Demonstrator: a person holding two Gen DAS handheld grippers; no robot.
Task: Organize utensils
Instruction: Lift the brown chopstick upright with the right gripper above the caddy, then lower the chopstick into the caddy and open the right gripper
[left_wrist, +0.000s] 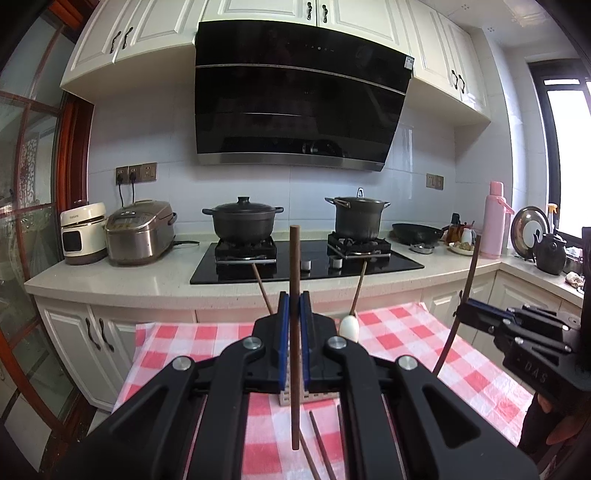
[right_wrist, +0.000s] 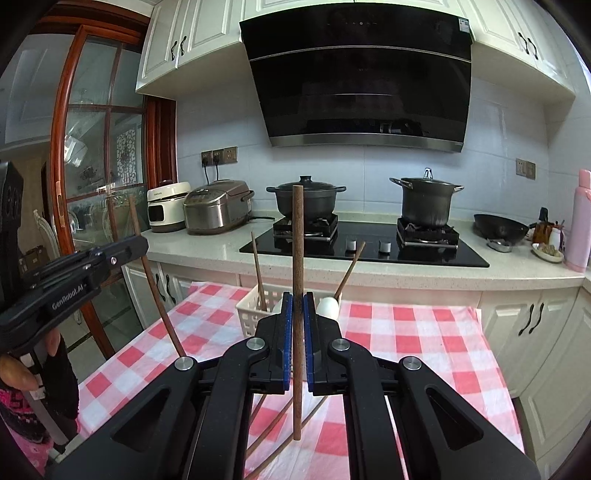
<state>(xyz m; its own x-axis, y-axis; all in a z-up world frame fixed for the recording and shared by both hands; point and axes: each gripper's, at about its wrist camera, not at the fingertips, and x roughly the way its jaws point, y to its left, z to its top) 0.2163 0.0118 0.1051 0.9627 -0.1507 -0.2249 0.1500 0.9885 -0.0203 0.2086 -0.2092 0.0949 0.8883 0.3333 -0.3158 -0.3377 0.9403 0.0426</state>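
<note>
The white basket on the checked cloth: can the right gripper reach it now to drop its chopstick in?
Probably yes. The right gripper, shut on an upright chopstick, is just short of the white basket; nothing blocks the way, though two utensils already lean inside.

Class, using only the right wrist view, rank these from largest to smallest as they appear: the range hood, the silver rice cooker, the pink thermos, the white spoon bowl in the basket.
1. range hood
2. silver rice cooker
3. pink thermos, partly cut off at the picture's edge, so unsure
4. white spoon bowl, smallest though nearest the camera
</note>
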